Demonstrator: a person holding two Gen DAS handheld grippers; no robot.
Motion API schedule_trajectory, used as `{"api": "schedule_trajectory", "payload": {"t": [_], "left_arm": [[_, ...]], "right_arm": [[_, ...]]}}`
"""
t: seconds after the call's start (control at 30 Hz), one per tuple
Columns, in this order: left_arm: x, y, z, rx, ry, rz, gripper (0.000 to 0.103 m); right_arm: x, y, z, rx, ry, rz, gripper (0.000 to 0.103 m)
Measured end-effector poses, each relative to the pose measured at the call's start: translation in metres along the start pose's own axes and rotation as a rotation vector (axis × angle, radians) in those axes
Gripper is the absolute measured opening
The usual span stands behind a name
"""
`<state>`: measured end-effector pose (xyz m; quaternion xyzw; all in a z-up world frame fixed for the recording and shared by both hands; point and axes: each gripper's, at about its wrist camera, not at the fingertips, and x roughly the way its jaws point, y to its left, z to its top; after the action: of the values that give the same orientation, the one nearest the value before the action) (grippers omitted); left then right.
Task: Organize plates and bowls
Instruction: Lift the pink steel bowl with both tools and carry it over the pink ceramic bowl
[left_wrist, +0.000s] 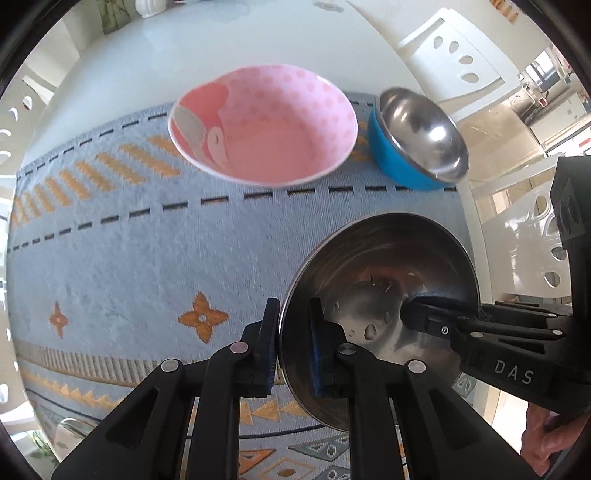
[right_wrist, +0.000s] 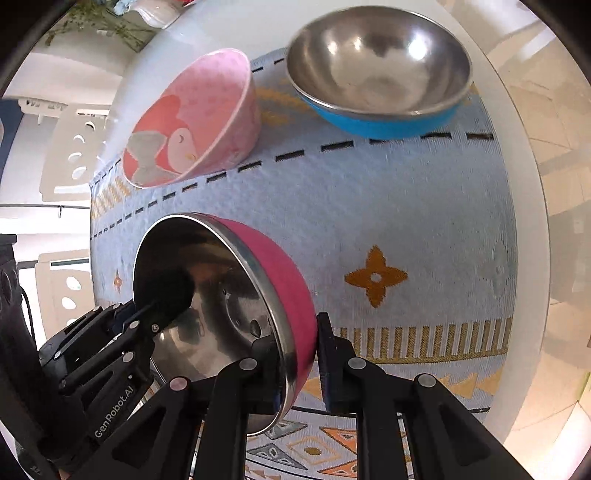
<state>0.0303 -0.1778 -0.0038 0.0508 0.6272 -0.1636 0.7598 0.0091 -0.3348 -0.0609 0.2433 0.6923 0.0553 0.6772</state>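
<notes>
Nearest the cameras, a steel bowl with a magenta outer wall (right_wrist: 291, 295) is held at its rim from two opposite sides. The left gripper (left_wrist: 293, 347) is clamped on one edge, with one blue-padded finger outside the wall and the other inside the polished basin, as seen in the left wrist view. The right gripper (right_wrist: 306, 354) is pinched on the opposite edge, with one finger inside the bowl and the other pressed against the magenta wall. In each view the other gripper is seen reaching in from the side, and part of a hand (left_wrist: 546, 439) is visible behind the right gripper in the left wrist view. The bowl is tilted, and whether it touches the cloth cannot be told. Beneath it a pale blue woven runner (left_wrist: 147, 266) with orange motifs and dashed black lines is spread over a white desk (left_wrist: 147, 66). Farther along the runner a pink ceramic bowl (left_wrist: 262, 123) with a polka-dot interior and a cartoon figure is set. Just beside it stands a steel bowl with a blue outer wall (left_wrist: 417, 140), close to the pink one but apart from it. Beyond the desk white chairs (left_wrist: 454, 48) with oval cut-outs are seen.
</notes>
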Motion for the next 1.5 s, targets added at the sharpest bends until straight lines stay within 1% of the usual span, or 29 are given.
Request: {"api": "schedule_trajectory", "payload": {"t": [0.07,0.27,0.37,0.47,0.6,0.73,0.9,1.17,1.3,1.4,1.5], "left_arm": [[-0.005,0.003,0.003,0.0,-0.009,0.0,0.011],[-0.021,0.014,0.013,0.003,-0.035,0.011,0.011],[-0.028,0.021,0.021,0.002,-0.05,0.004,0.011],[-0.042,0.025,0.031,0.007,-0.081,0.009,0.011],[-0.055,0.027,0.046,0.01,-0.119,0.015,0.011],[-0.065,0.034,0.056,-0.001,-0.141,0.016,0.011],[-0.063,0.033,0.063,-0.013,-0.149,0.018,0.011],[-0.06,0.035,0.068,-0.022,-0.16,0.027,0.011],[-0.059,0.038,0.074,-0.028,-0.164,0.027,0.011],[-0.056,0.045,0.083,-0.052,-0.178,0.014,0.011],[-0.042,0.056,0.094,-0.11,-0.166,0.005,0.011]], "right_arm": [[-0.002,0.001,0.002,0.006,-0.003,0.014,0.015],[-0.012,0.008,0.009,-0.003,-0.023,0.013,0.015],[-0.018,0.011,0.015,0.0,-0.032,0.025,0.016],[-0.026,0.012,0.022,0.003,-0.042,0.037,0.016],[-0.041,0.017,0.032,0.01,-0.083,0.043,0.016],[-0.052,0.023,0.044,-0.003,-0.1,0.04,0.016],[-0.058,0.03,0.053,-0.019,-0.111,0.034,0.016],[-0.059,0.035,0.058,-0.02,-0.106,0.036,0.016],[-0.062,0.03,0.057,-0.01,-0.107,0.041,0.016],[-0.063,0.031,0.064,-0.01,-0.111,0.047,0.016],[-0.057,0.029,0.073,0.013,-0.113,0.049,0.016]]}}
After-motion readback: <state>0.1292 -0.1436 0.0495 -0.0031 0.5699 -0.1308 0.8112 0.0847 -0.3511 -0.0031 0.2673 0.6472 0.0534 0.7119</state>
